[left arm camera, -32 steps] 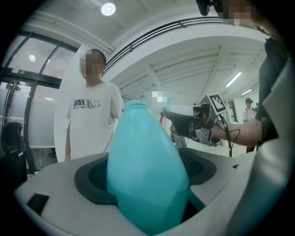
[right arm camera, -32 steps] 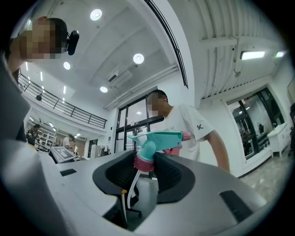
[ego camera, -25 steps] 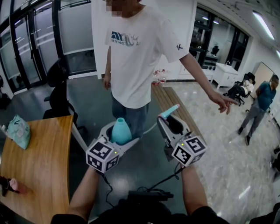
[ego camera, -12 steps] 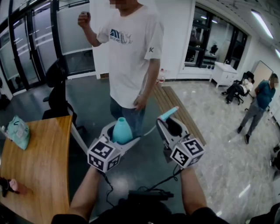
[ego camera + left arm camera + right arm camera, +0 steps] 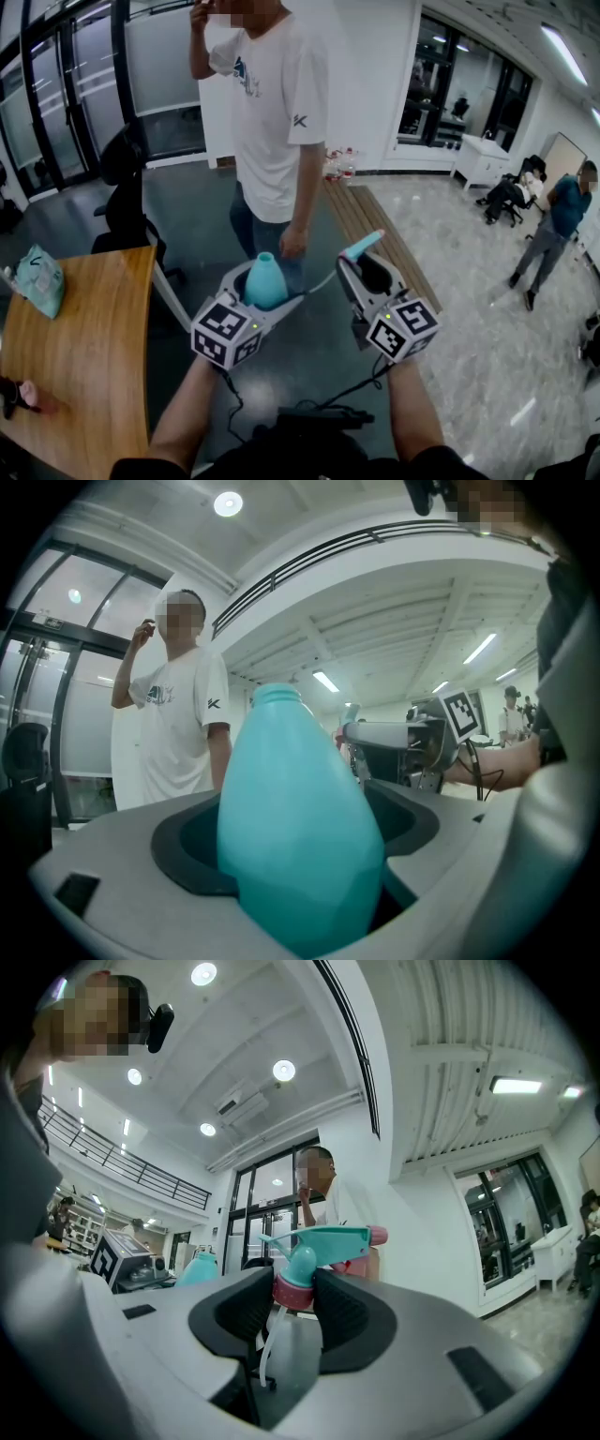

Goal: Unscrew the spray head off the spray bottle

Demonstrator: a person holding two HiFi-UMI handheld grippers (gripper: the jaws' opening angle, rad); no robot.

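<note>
My left gripper (image 5: 255, 298) is shut on the teal spray bottle (image 5: 264, 280), which stands upright with its neck bare and open. In the left gripper view the bottle (image 5: 298, 836) fills the middle between the jaws. My right gripper (image 5: 367, 272) is shut on the spray head (image 5: 362, 246), held apart to the right of the bottle. In the right gripper view the pads clamp the pink collar of the spray head (image 5: 319, 1246); its teal trigger body sticks up and its dip tube (image 5: 265, 1342) hangs below. The bottle (image 5: 198, 1267) shows at the left there.
A wooden table (image 5: 70, 356) lies at the left with a teal cloth bag (image 5: 37, 279) on it. A person in a white T-shirt (image 5: 272, 122) stands close ahead. A black chair (image 5: 127, 192) is behind the table. Another person (image 5: 559, 225) stands far right on the tiled floor.
Both grippers hold nearly still with bottle and spray head apart. The person in the white T-shirt has turned sideways, raised one hand to the head and lowered the outstretched arm.
</note>
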